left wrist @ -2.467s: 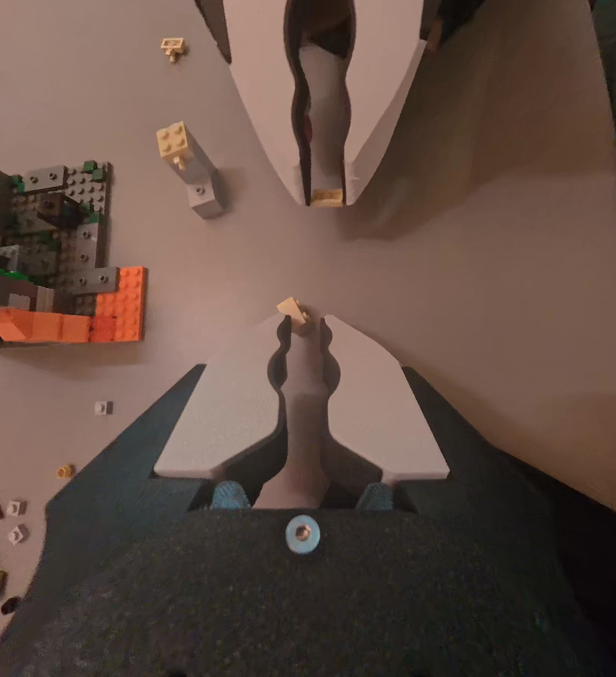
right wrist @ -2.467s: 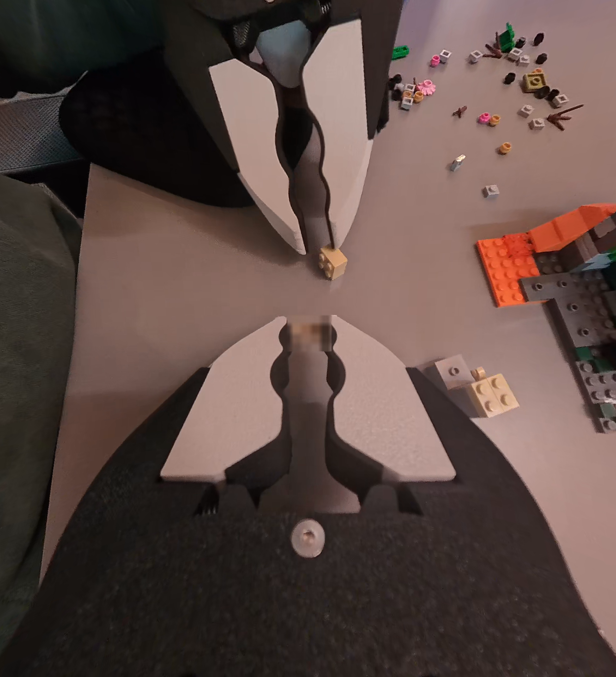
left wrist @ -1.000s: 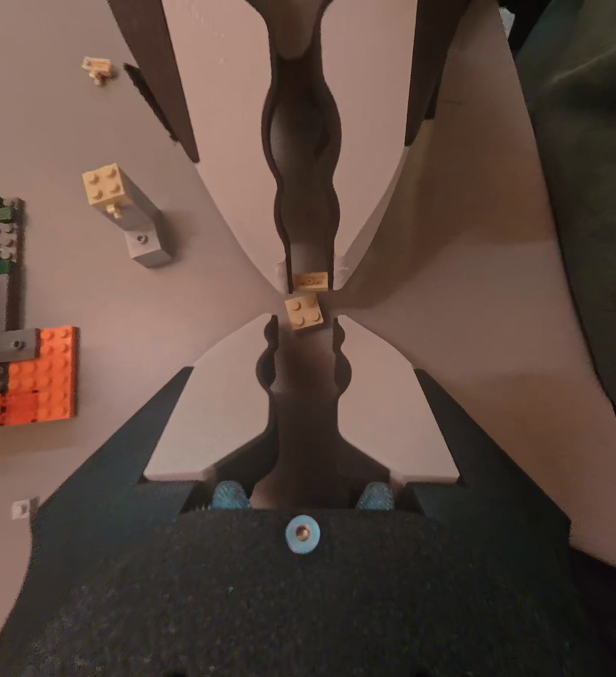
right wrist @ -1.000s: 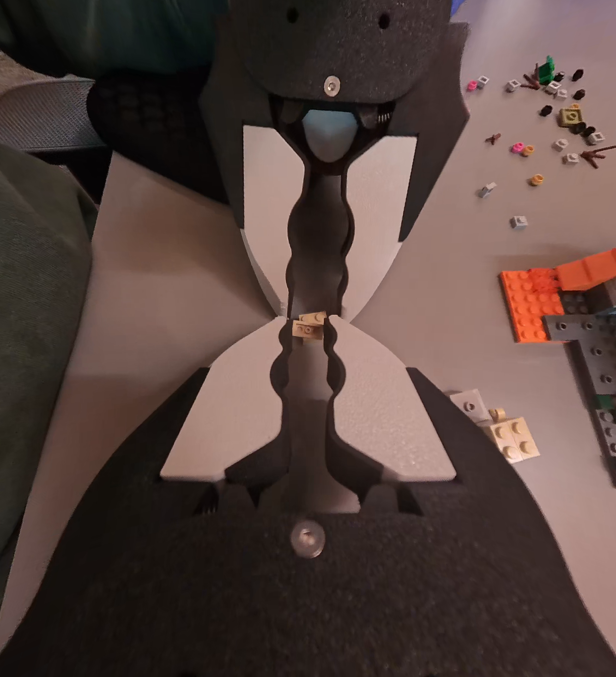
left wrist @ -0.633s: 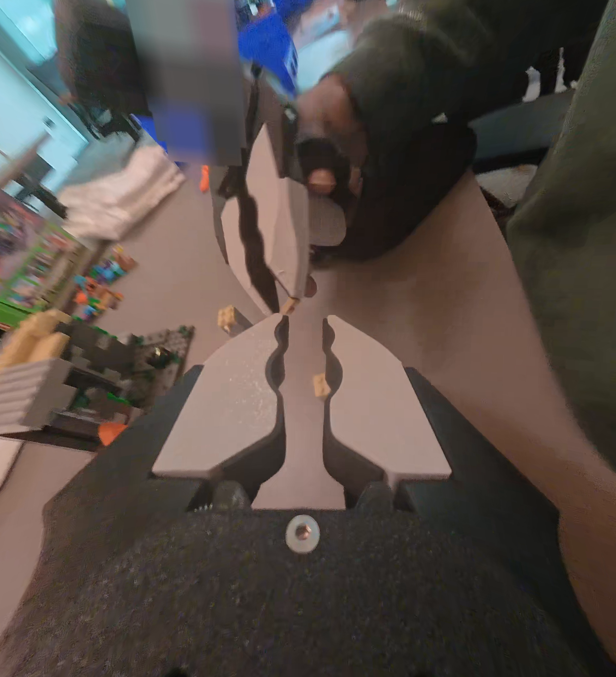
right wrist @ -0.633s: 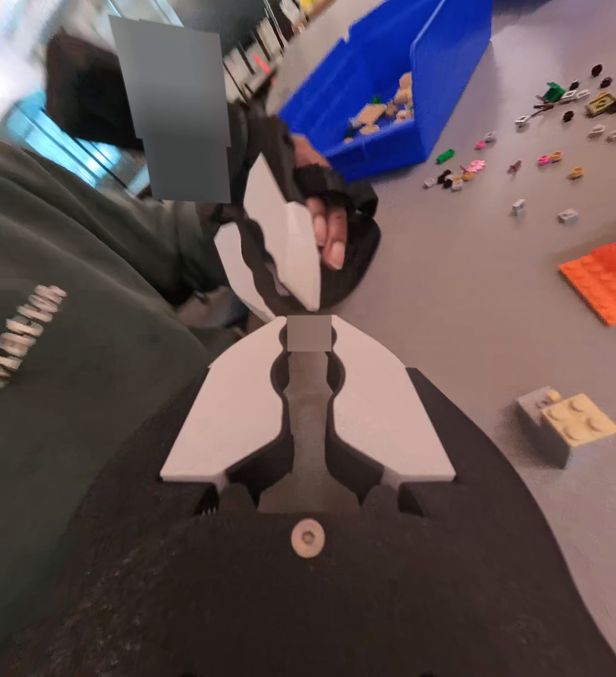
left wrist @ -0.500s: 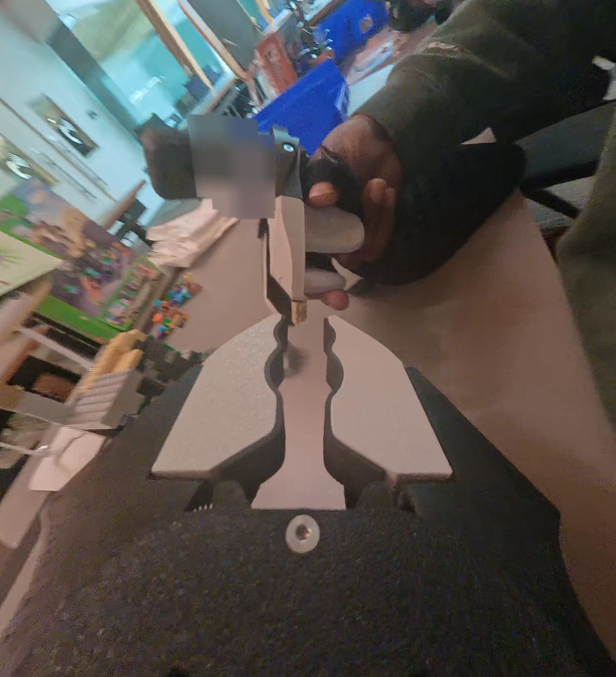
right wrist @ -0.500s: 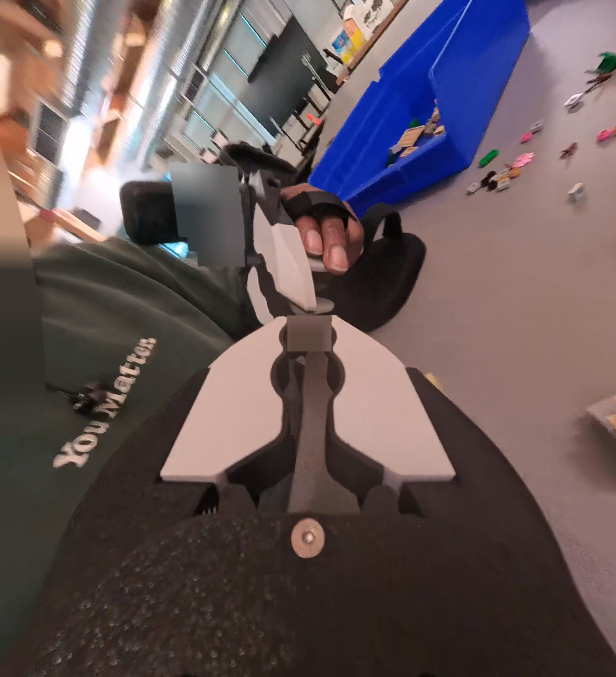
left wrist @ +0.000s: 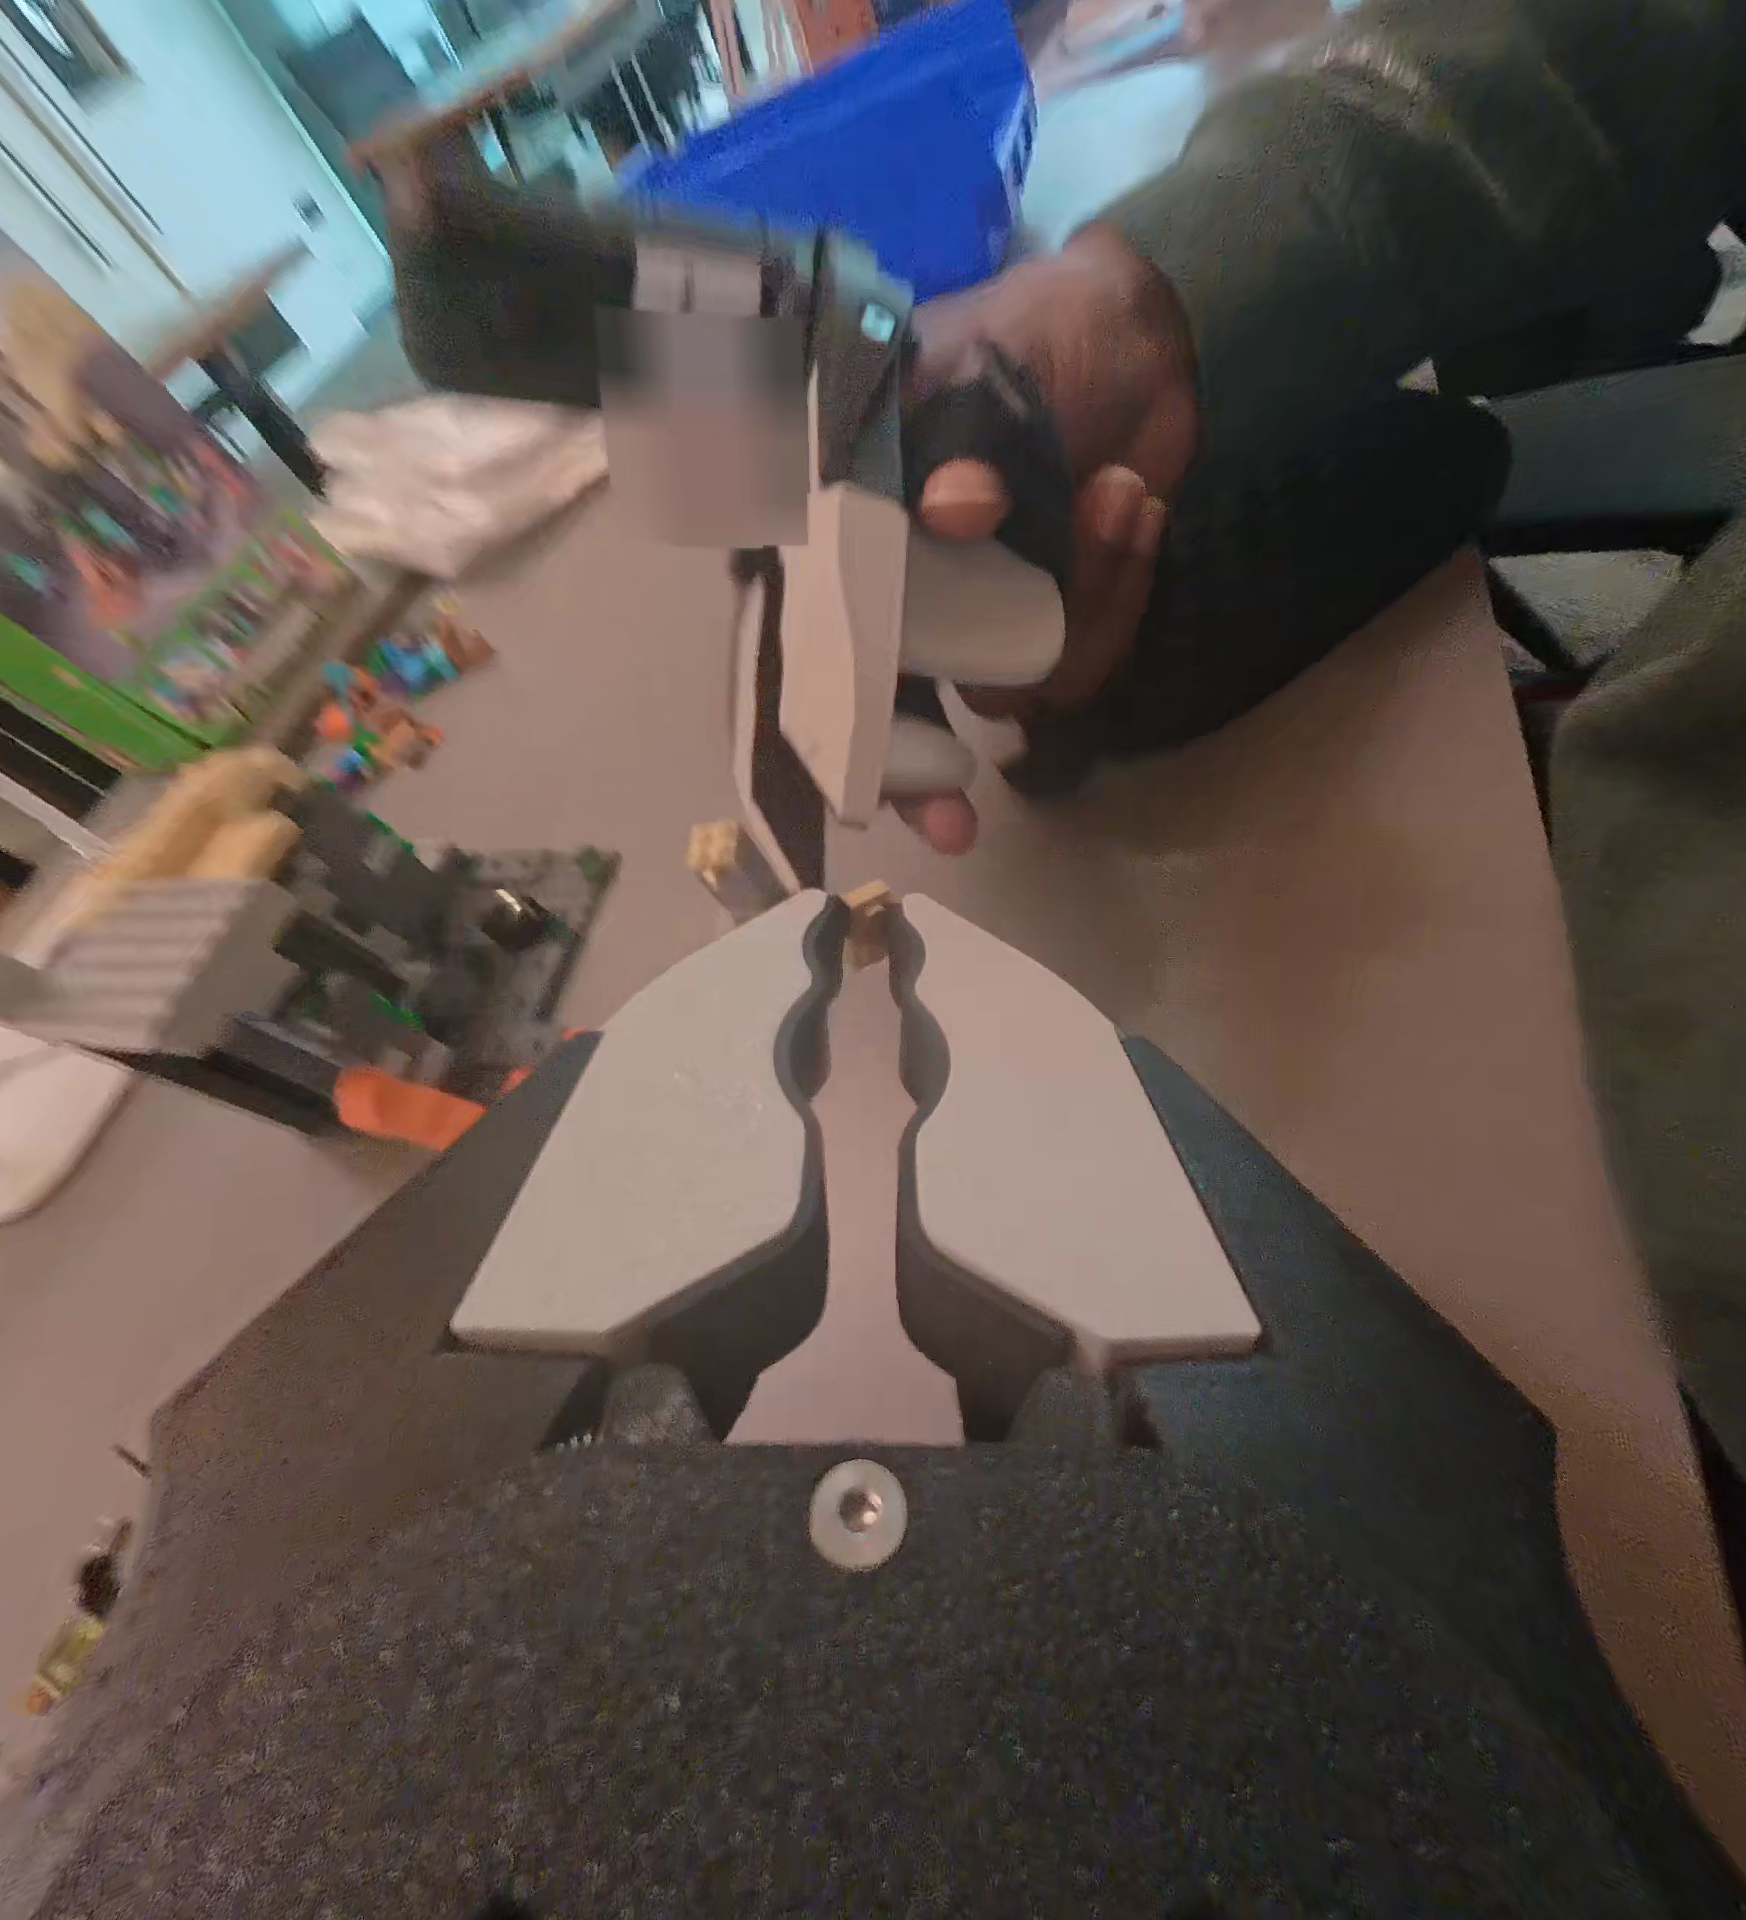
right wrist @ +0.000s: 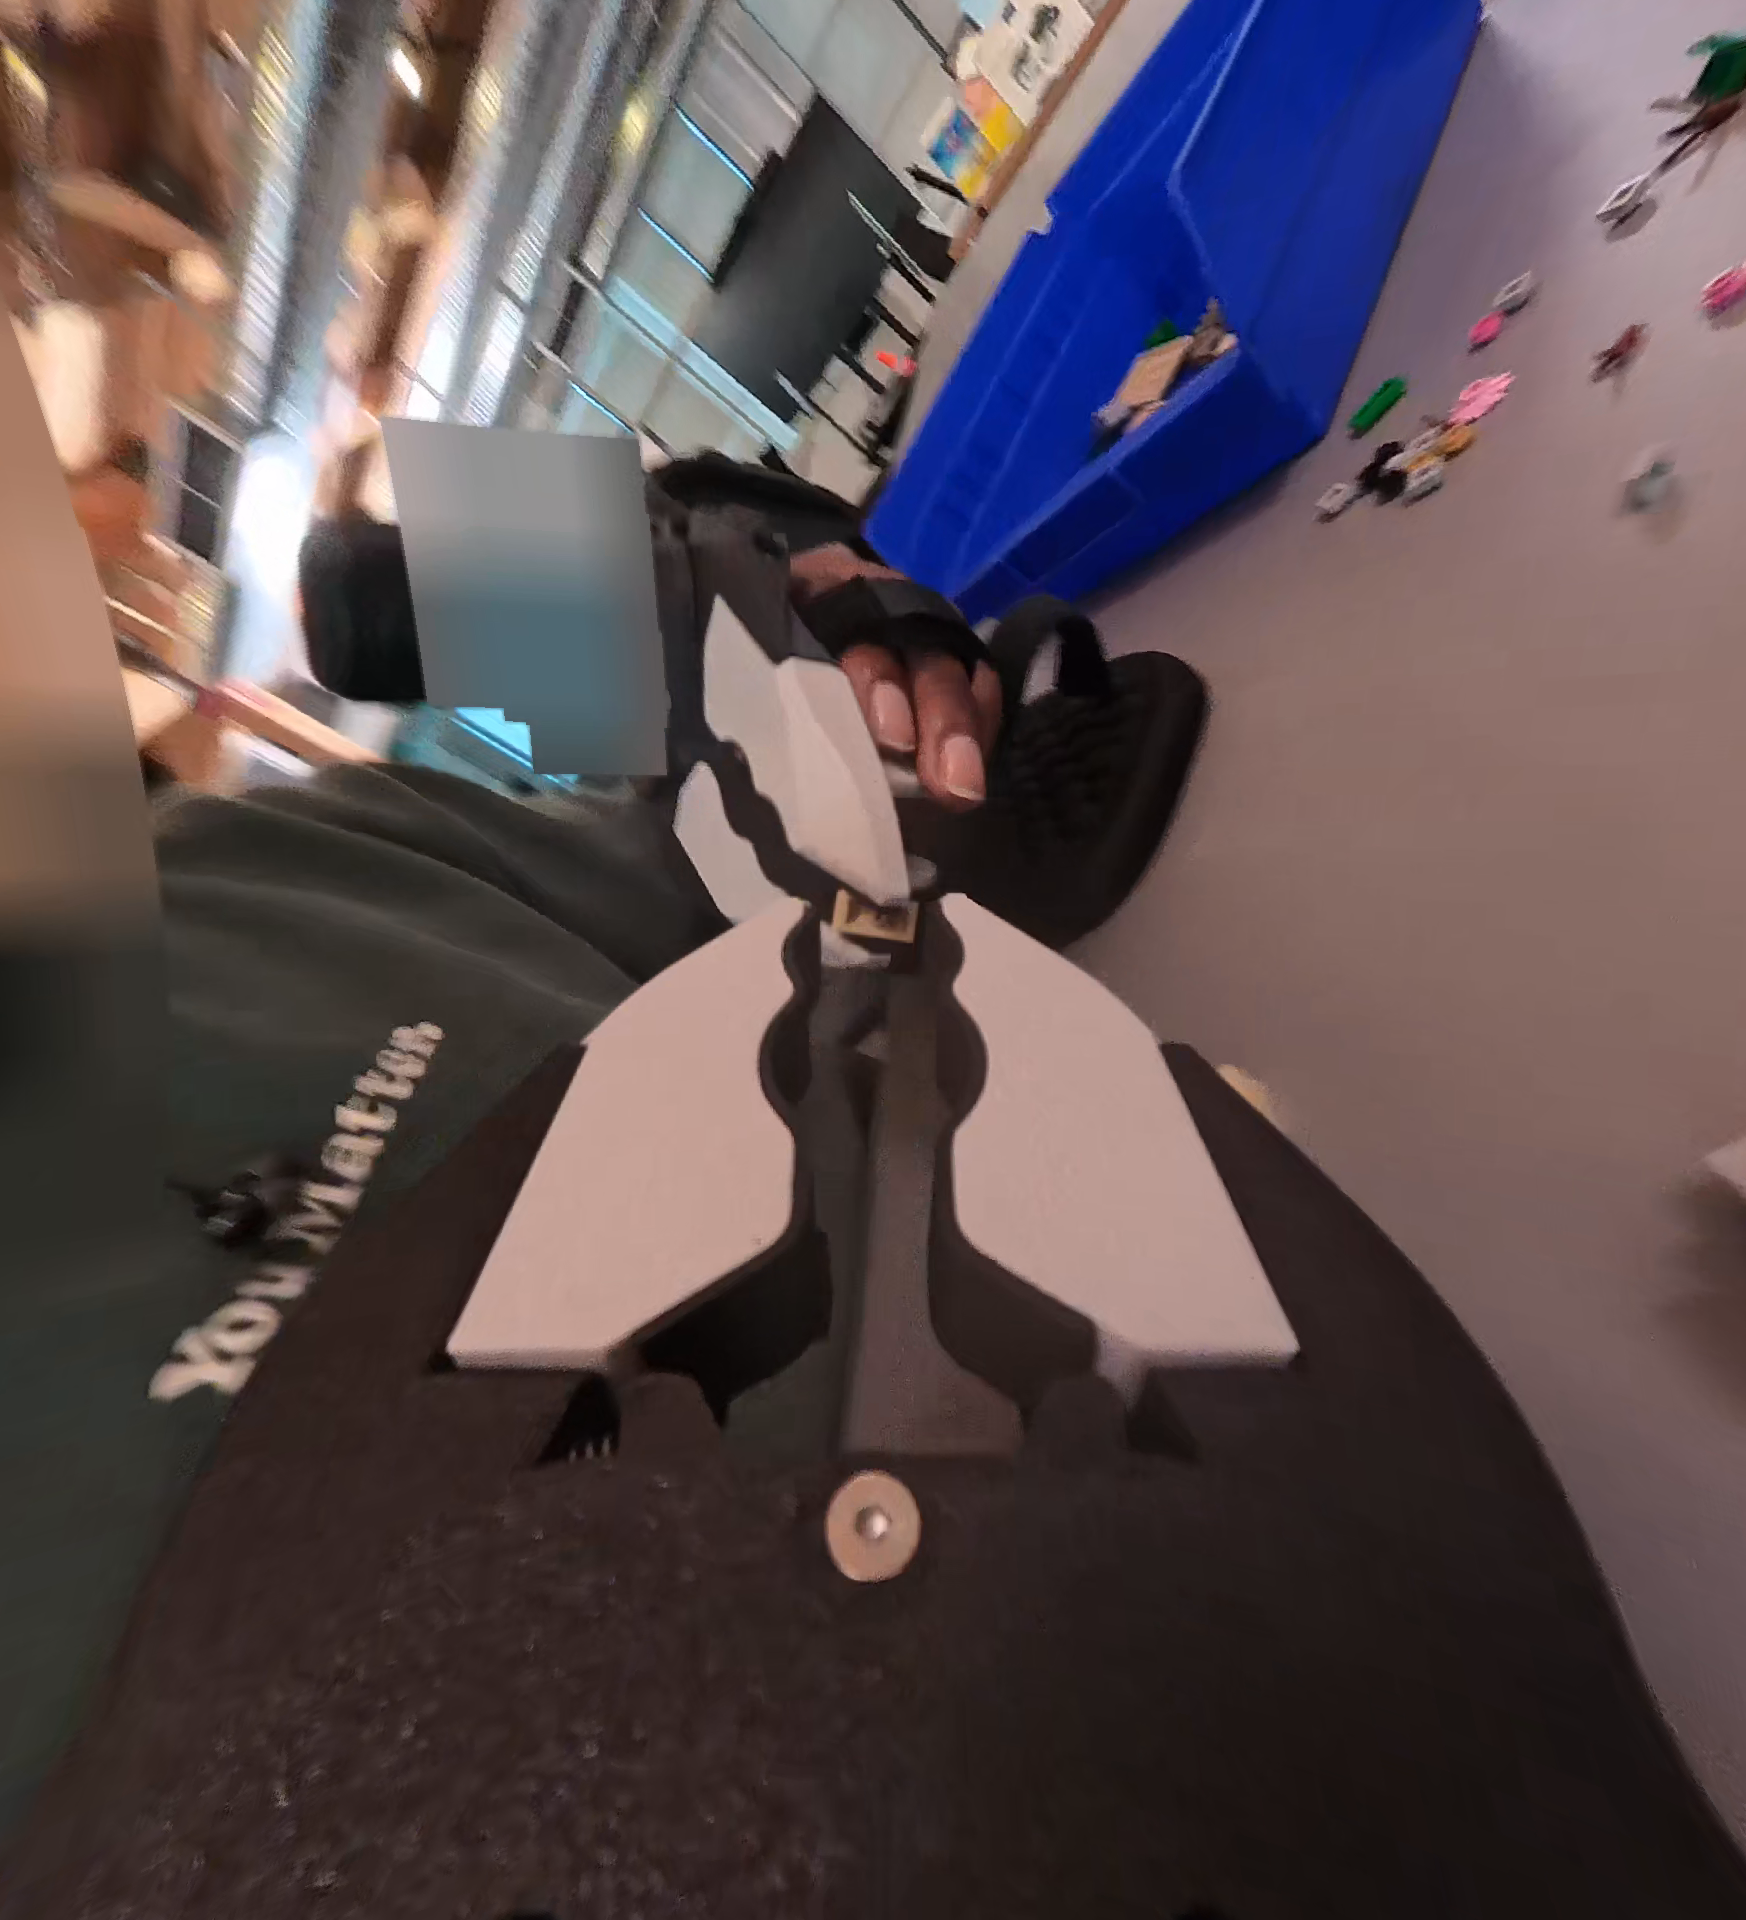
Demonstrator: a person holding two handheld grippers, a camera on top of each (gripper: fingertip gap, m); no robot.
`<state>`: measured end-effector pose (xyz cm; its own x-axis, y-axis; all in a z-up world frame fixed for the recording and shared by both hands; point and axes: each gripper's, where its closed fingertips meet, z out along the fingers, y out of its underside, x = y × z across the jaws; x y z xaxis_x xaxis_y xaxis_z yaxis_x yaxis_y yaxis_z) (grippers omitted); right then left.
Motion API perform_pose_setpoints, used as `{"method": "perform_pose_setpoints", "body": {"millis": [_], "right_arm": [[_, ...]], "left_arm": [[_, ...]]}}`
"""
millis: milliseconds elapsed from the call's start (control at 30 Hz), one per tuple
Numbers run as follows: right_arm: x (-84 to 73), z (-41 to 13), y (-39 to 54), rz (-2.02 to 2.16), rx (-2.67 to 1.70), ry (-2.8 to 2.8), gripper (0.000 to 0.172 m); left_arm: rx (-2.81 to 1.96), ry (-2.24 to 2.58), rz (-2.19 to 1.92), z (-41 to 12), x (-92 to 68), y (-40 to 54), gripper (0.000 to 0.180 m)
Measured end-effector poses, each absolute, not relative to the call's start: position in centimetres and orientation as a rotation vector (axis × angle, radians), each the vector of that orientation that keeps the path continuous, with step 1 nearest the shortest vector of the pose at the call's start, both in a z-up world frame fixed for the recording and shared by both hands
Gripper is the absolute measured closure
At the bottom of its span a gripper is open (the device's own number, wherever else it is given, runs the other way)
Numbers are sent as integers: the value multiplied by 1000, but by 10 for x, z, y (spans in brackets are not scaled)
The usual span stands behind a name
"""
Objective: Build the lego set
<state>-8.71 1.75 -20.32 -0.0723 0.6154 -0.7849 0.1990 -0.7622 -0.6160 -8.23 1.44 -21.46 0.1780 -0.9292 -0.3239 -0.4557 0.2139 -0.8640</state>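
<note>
While our left gripper (left wrist: 864, 902) has its pale fingers drawn close and clamped on a small tan plastic building brick (left wrist: 864, 920) right at the tips, our right gripper (right wrist: 874, 909) meets it nose to nose, turned crosswise. The same brick sits between the right fingertips too, but we cannot tell whether those pads press on it. It hangs above the grey table (left wrist: 1264, 1039), with its longer side along the left fingers. A grey-and-tan block stack (left wrist: 718, 857) stands just beyond, while the grey-green brick model (left wrist: 412, 935) and blue plastic bin (right wrist: 1212, 260) are well apart.
</note>
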Motion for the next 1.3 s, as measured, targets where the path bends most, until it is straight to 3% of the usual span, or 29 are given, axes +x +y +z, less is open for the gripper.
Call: {"method": "perform_pose_setpoints", "body": {"millis": [167,267,800,1300], "right_arm": [[-82,-212,13,1081,-1585,-1451,157],[-90,-216,-8,815,-1328,-1684,157],[-86,-253,-9,568,-1207,-1991,170],[-82,-248,-8,489,-1075,-1972,162]], "left_arm": [[-1689,1528,-797,-242,-88,4,173],[-1733,1603,-903,-246,-84,-6,173],[-1754,1898,-867,-253,-84,-10,173],[-1788,2008,-1008,-260,-74,-9,173]]}}
